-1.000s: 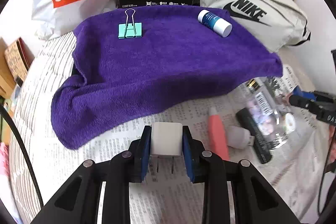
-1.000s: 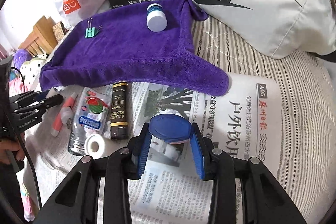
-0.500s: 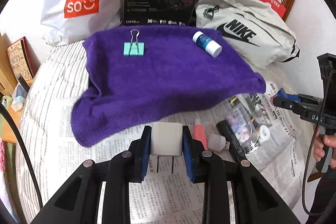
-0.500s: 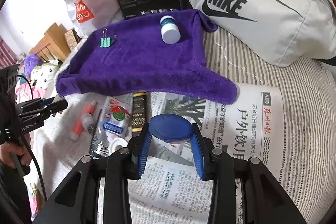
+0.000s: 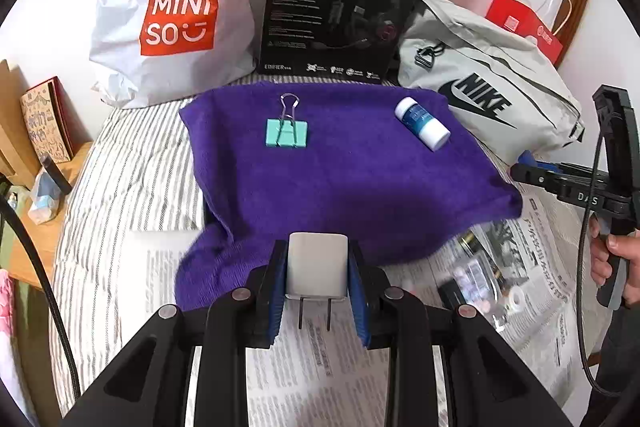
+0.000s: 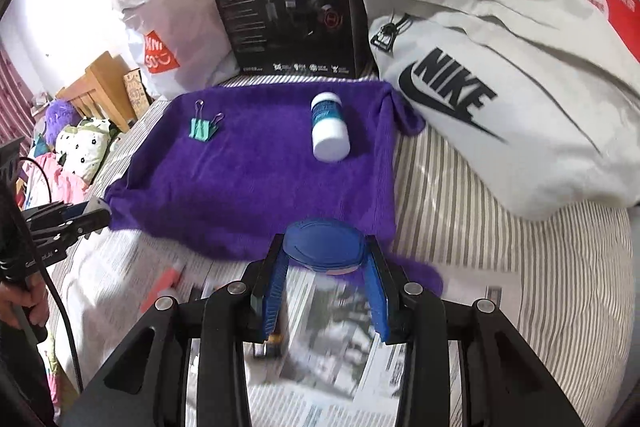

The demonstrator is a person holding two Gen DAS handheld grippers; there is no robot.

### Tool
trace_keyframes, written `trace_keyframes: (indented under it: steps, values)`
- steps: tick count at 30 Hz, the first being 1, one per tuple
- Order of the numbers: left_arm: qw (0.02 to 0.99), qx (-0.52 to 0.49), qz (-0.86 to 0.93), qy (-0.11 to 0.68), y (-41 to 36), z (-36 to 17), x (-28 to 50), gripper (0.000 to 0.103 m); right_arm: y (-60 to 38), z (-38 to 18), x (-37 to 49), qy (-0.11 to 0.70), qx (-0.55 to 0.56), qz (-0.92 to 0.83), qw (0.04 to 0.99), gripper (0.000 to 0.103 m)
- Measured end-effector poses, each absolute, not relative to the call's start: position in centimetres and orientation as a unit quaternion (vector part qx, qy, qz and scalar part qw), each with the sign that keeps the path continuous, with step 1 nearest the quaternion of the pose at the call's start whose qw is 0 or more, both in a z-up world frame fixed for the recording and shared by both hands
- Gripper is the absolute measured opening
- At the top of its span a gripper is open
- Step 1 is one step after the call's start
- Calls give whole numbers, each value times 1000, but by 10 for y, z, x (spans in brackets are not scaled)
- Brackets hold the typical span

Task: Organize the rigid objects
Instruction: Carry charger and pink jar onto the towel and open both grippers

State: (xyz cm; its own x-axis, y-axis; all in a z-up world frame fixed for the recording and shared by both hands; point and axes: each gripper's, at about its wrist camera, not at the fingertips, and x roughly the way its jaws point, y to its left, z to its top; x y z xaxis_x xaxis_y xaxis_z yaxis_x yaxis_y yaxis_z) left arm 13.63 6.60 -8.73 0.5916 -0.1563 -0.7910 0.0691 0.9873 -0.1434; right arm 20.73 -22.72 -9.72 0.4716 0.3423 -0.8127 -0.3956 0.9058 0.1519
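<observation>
Currently, line by line:
Left hand-held gripper (image 5: 318, 277): its blue pads are clamping a white plug adapter (image 5: 317, 265) from both sides, right at the fingertips.
White plug adapter: it is sitting upright between the pads, a plain white block with rounded corners, its two metal prongs pointing down toward the newspaper (image 5: 320, 359); it is hanging above the near edge of the purple towel (image 5: 352, 187).
Right hand-held gripper (image 6: 326, 261): its blue pads are squeezing a blue round lid-like piece (image 6: 324, 245) at the tips.
Blue round piece: it is a dark blue oval with a moulded seam across its top and a pinkish underside showing; it is hovering over the towel's near edge, where towel and newspaper are meeting.
Purple towel: it is lying spread on the striped bed (image 6: 500, 267), well ahead of both hand-held grippers.
Binder clip (image 5: 286, 133): mint green with silver wire handles, it is resting on the towel's far left part.
Small bottle (image 5: 422, 129): white with a blue label, it is lying on its side on the towel's far right part, well apart from the clip.
Loose items (image 5: 476, 279): blurred small things are lying on the newspaper to the right of the left hand-held gripper; a pink pen-like stick (image 6: 162, 287) is showing in the right wrist view.
Background: a Miniso bag (image 5: 176, 11), a black headset box (image 5: 340, 7) and a grey Nike bag (image 5: 488, 95) are standing behind the towel.
</observation>
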Motion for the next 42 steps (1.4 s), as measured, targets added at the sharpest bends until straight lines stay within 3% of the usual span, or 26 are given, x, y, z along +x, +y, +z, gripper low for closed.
trace_keyframes:
  steps: [19,42]
  values:
    - [888,-58,-65,451,74,-94,202,27,-188,-146,273,503,-63,210,836,37]
    - [868,-16,-44,495,68,-138,266,27,-170,-160,297,508,-84,222,828,36]
